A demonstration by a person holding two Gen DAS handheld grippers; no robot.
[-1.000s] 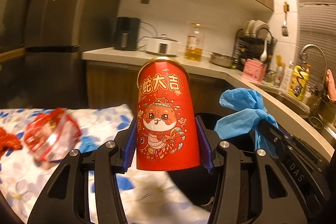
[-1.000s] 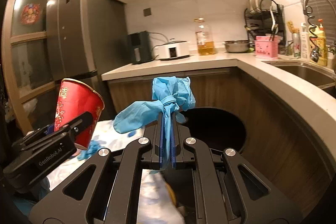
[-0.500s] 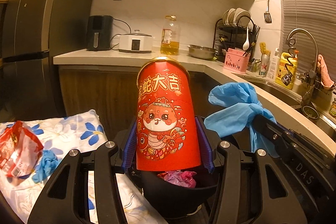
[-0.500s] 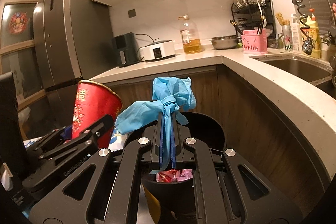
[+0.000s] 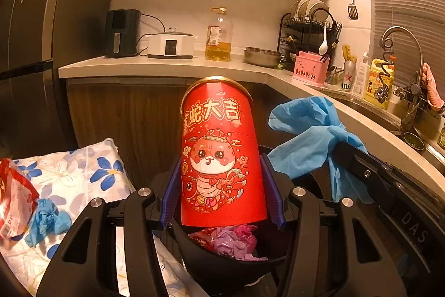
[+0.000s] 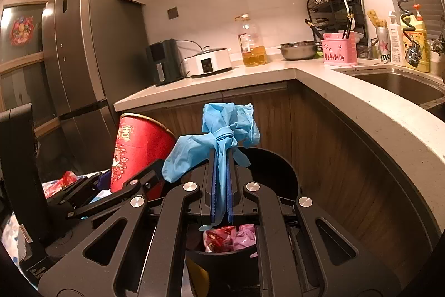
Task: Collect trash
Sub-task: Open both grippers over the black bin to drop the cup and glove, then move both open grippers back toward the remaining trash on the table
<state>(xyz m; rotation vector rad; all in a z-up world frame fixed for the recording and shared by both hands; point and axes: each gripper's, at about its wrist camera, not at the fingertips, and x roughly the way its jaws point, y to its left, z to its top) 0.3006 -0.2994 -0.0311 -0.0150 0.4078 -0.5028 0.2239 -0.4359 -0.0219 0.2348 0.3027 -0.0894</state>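
Clamping a red paper cup (image 5: 221, 157) upside down between its blue pads, the left claw (image 5: 222, 194) holds it at about half its spread directly above a black trash bin (image 5: 222, 266) that already contains crumpled pink and red wrappers (image 5: 230, 238). To the left, a floral cloth (image 5: 83, 171) carries a red snack packet (image 5: 14, 202) and a balled blue glove (image 5: 47, 219). At right, the other claw grips a knotted blue glove (image 5: 306, 141). From the right wrist view, the right claw (image 6: 221, 185) is nearly fully closed, pinching the knotted blue glove (image 6: 222, 141) so it hangs above the same bin (image 6: 267, 166); the red cup (image 6: 136, 152) sits just left in the left claw.
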